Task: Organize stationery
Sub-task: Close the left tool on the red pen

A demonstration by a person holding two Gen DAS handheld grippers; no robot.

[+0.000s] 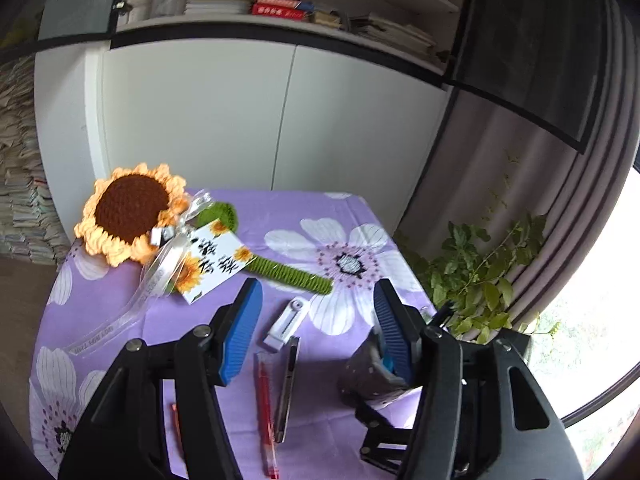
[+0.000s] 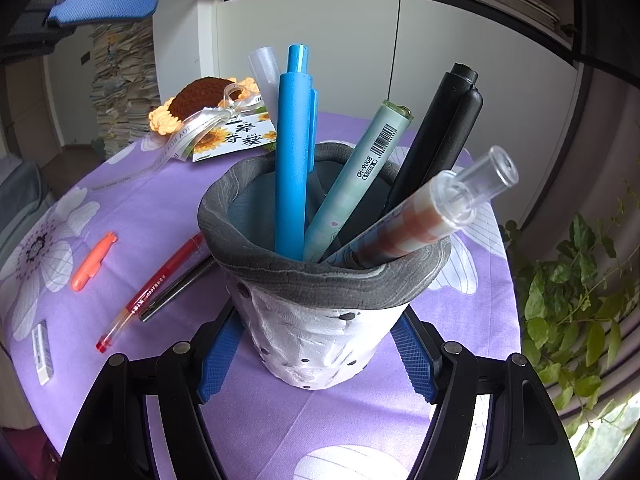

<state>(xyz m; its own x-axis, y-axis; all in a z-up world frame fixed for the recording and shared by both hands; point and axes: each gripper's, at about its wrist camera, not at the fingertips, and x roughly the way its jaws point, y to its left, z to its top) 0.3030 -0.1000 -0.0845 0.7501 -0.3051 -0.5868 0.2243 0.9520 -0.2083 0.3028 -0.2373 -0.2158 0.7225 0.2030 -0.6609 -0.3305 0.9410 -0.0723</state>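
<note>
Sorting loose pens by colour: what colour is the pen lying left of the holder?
Red pen, clear-tipped; the right wrist view shows it best.

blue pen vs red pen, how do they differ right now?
The blue pen stands upright in the pen cup; the red pen lies flat on the purple tablecloth. The blue pen has an opaque, thick barrel; the red pen's barrel is slim with a clear end. Neither is gripped.

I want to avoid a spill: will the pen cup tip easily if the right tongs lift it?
Probably. The pen cup looks narrower at its base, and the tall pens lean outward, so it seems top-heavy. The right tongs grip low; keep it upright.
</note>
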